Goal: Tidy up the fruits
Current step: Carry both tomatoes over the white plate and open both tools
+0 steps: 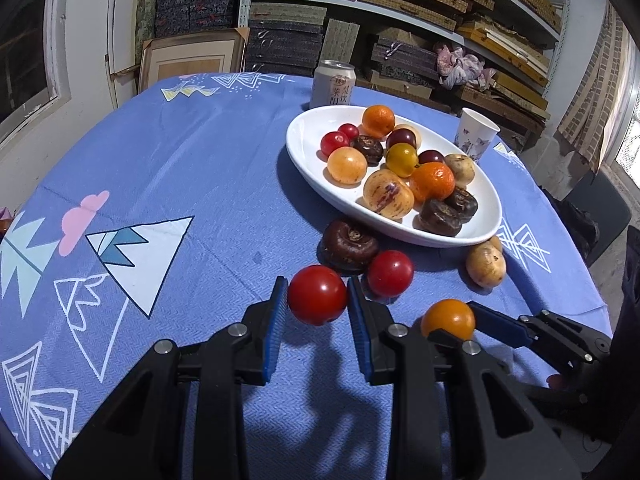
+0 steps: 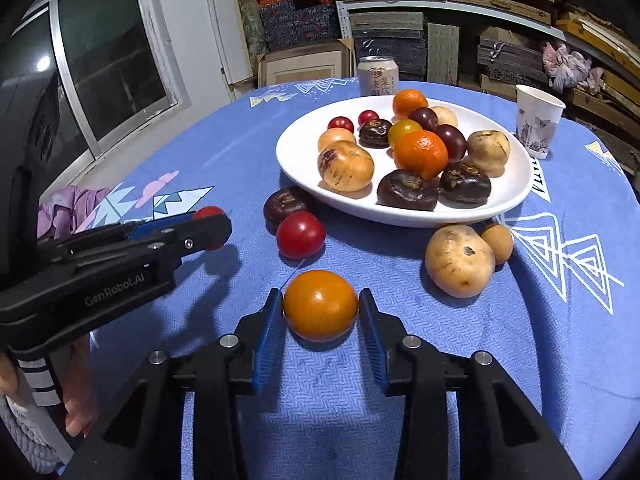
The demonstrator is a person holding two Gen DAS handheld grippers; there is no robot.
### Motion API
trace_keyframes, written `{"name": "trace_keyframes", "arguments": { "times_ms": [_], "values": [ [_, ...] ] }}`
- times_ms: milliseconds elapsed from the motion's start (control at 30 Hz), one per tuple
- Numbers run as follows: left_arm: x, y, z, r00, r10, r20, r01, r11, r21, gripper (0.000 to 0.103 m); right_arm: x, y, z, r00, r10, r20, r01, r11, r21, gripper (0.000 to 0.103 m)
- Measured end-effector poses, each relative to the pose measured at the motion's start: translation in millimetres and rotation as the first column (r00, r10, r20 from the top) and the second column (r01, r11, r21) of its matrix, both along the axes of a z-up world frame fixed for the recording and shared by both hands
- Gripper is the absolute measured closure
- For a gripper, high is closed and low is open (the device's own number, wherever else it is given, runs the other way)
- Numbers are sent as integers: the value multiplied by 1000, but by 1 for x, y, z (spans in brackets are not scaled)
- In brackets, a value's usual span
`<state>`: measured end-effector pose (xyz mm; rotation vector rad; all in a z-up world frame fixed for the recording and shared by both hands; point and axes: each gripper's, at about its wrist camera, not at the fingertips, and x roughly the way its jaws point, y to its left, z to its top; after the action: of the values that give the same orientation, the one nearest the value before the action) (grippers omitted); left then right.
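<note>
A red tomato sits between the blue pads of my left gripper, which is shut on it just above the blue tablecloth. My right gripper is shut on an orange-yellow tomato, both pads against its sides, low over the cloth. Each gripper also shows in the other view: the right gripper at the lower right, the left gripper at the left. Beyond them a white oval plate holds several mixed fruits. In front of the plate lie a dark water chestnut, another red tomato and a tan fruit.
A drink can stands behind the plate and a paper cup to its right. A smaller tan fruit lies beside the big one. A hand grips the left tool. Shelves of boxes fill the back wall.
</note>
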<state>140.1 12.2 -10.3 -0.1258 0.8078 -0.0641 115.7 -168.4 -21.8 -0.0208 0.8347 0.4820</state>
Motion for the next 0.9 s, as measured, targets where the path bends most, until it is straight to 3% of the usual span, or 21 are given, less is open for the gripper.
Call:
{"name": "trace_keyframes", "arguments": {
  "times_ms": [133,300,433,567,700,900],
  "values": [
    [3,4,-3,1000,12,-9,-12,1000,-3,73,-4,-4,2,1000,-4,12,4,1000,6,63],
    [10,16,8,1000,22,-6,-22,998,-67,73,-21,-20,35,988,-40,152,37,999,18,63],
    [41,15,43,999,28,34,-27,999,-28,73,-2,-35,77,969,-84,232,75,996,48,64],
    [79,4,76,996,18,82,-16,999,-29,73,36,-41,105,959,-123,256,106,991,79,64],
    [119,-7,76,996,12,84,-9,999,-33,73,79,-29,89,974,-110,199,93,991,94,64],
    [175,4,36,999,41,-10,-42,998,-57,73,110,-1,53,988,-62,138,60,998,18,64]
  ]
}}
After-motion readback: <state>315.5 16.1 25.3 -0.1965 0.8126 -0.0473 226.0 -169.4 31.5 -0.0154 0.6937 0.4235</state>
